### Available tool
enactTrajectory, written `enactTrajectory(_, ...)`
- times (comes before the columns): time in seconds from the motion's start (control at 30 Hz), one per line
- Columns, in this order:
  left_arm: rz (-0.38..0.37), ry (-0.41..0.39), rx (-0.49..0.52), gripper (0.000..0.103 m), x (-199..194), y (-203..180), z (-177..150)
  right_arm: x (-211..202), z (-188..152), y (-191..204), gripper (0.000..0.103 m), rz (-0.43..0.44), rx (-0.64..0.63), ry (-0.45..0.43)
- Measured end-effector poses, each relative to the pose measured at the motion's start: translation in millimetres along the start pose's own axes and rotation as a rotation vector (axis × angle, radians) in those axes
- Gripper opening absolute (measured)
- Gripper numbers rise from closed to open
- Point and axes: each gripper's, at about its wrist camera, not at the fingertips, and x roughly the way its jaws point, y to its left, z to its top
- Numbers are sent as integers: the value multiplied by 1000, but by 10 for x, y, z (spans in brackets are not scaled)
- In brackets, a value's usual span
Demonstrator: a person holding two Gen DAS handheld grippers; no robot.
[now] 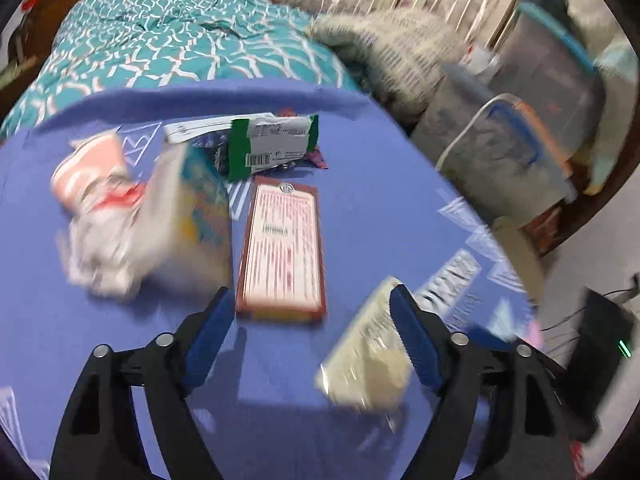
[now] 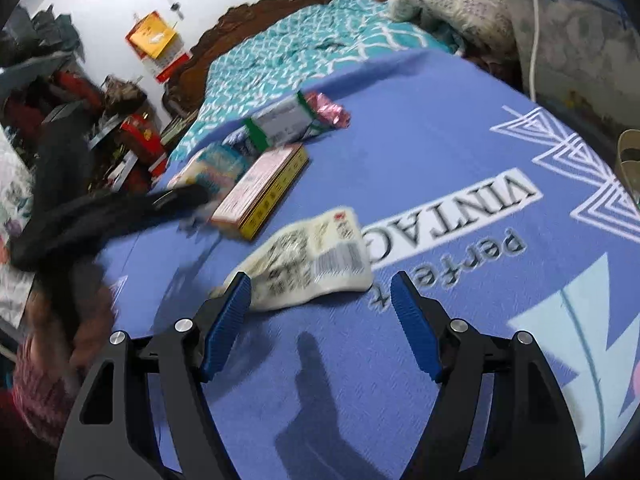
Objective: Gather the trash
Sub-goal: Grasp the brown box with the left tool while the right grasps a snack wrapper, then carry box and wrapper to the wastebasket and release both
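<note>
Both grippers — left (image 1: 312,294), right (image 2: 320,280) — are hovering fingers spread, holding nothing; white wrapper (image 2: 308,260) is lying beside the box (image 2: 260,188).

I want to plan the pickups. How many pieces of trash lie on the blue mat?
About 5, perhaps more hidden in the pile: white pouch nearest the right gripper; red-bordered box mid-mat; green-edged wrapper and pink wrapper behind; blurred carton beside the box.

Landmark: red-bordered box (image 1: 280,248). Trash crowds its far and left sides: green-edged wrapper (image 1: 276,146), blurred carton (image 1: 192,216). White printed packet (image 2: 308,260) lies near its right. Bare blue mat (image 2: 460,152) beyond that packet gives open passage.
</note>
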Motion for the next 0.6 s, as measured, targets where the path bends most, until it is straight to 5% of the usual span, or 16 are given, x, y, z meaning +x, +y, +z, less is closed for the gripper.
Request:
enactTrajectory(0.2, 101, 97, 18, 77, 491, -42, 173, 73, -234, -94, 65, 297, 199, 149)
enactTrajectory(0.27, 129, 83, 7, 56, 540, -25, 169, 133, -256, -109, 55, 277, 212, 142)
enactTrajectory(0.6, 26, 84, 26, 55, 132, -17, -380, 365, 116, -255, 56, 215, 281, 60)
